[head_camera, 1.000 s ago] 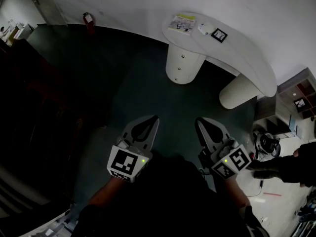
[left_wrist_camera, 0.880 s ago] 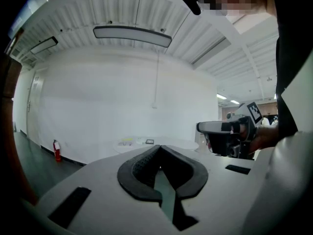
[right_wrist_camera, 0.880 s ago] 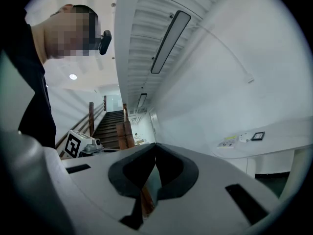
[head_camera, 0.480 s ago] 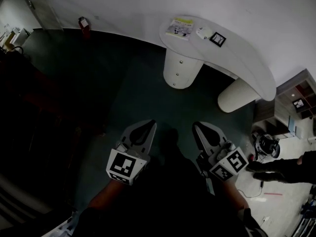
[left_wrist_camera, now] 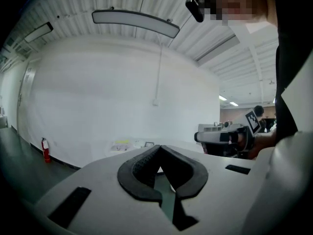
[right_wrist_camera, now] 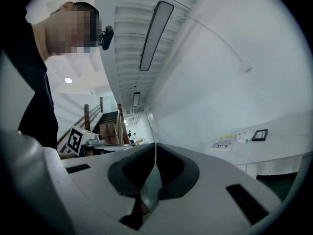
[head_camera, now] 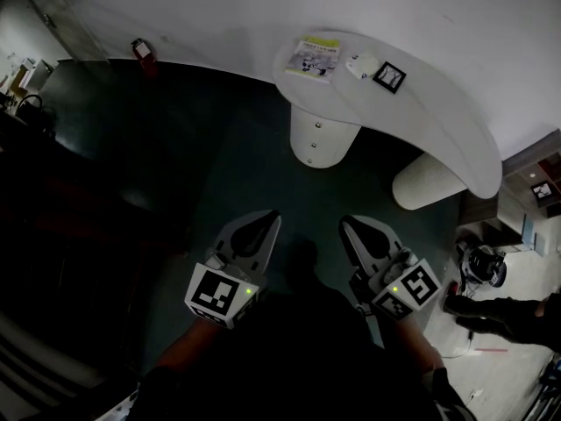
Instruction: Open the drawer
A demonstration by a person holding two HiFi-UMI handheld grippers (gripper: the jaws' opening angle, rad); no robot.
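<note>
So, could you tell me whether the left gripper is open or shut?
Shut: the left gripper's fingers meet at the tips, nothing between them.

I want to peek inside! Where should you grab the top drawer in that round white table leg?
Grab its small knob, apparently the only part sticking out of the smooth curved front of the round leg. Come straight at it from the person's side, level, with one jaw on each side. The right gripper is shut now, so it must open first.

Two grippers (head_camera: 273, 216) (head_camera: 344, 222), one table (head_camera: 456, 121) (two pedestals (head_camera: 323, 139) (head_camera: 425, 182))
</note>
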